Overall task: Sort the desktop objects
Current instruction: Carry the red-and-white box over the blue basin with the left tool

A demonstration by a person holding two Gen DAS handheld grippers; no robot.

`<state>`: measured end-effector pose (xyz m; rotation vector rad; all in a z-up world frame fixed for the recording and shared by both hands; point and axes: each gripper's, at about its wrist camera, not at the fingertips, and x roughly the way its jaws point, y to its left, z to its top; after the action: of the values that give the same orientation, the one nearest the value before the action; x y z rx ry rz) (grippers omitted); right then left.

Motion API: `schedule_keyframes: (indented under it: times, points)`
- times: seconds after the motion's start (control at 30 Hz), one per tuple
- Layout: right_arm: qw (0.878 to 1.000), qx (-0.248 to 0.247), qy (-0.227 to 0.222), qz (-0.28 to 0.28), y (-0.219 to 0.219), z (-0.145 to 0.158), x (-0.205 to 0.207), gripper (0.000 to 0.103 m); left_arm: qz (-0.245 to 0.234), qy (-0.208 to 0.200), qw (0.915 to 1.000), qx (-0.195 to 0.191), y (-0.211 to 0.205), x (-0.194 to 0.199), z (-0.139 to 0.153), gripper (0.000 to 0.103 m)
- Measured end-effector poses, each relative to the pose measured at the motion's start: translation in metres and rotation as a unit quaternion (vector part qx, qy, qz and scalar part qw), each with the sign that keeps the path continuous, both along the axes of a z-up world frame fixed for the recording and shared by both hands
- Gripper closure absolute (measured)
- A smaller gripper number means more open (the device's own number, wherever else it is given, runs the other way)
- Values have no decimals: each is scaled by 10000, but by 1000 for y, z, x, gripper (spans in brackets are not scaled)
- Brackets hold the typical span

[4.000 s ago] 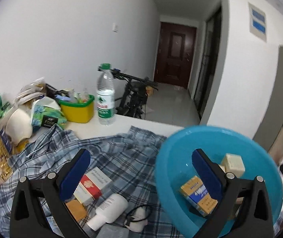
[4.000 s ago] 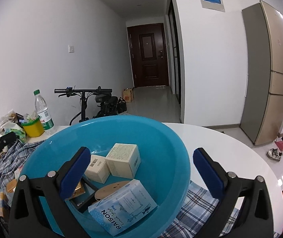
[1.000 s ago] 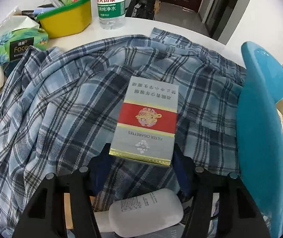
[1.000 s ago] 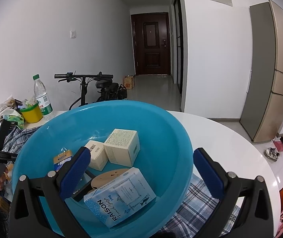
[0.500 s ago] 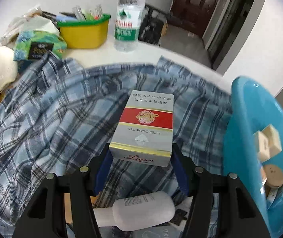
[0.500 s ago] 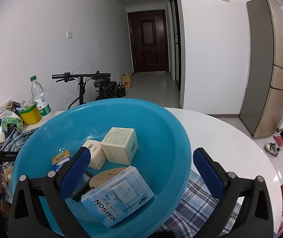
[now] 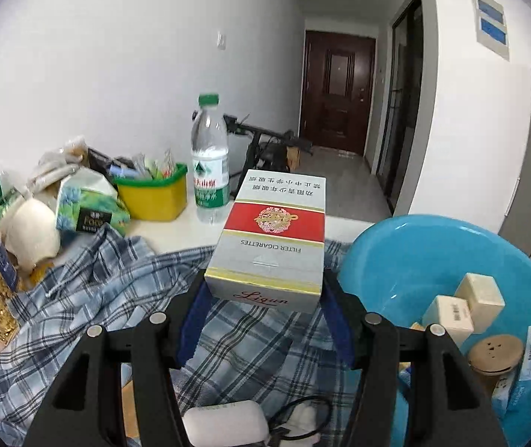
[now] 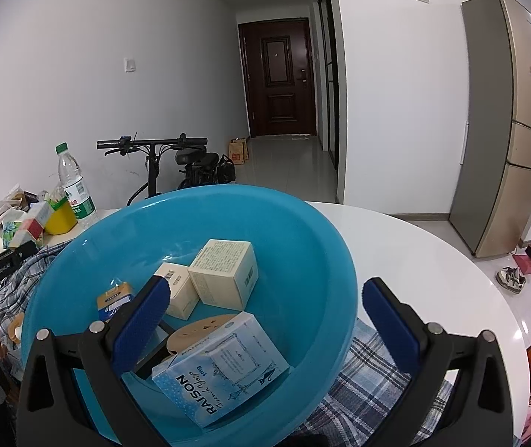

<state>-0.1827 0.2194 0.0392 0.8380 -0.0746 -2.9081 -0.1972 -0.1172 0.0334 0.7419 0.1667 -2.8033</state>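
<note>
Left wrist view: my left hand-held gripper (image 7: 265,311) pinches the cigarette carton (image 7: 272,238), now lifted clear of the plaid shirt (image 7: 116,298) it lay on a second ago. Blue basin (image 7: 407,257) sits just right; transfer looks next.

Right wrist view: my right hand-held gripper (image 8: 265,316) stands spread, empty, unmoved, over the basin holding several boxes.

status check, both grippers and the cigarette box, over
Left gripper shut on cigarette box, held above plaid shirt. Right gripper open, empty, over blue basin. Path to basin looks clear.
</note>
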Motion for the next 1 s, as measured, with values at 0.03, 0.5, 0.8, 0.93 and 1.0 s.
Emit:
schedule_keyframes:
  times: [0.03,0.5,0.8,0.93,1.0]
  points:
    - [10000,-2,-3,-3,0,0,0,0,-14,48,10000,-12,2,2,2,43]
    - [10000,21,-9,-23,-1,-2,-3,0,-44,721,9972,189,19,27,23,43]
    - [9998,32,193,-81,0,2,2,0,-789,554,9952,179,64,30,23,43]
    - [9988,173,451,-94,-2,9,10,0,-1112,512,9924,148,84,33,23,43]
    - [9987,277,437,-24,-3,10,11,0,-1233,493,9911,90,93,33,21,43]
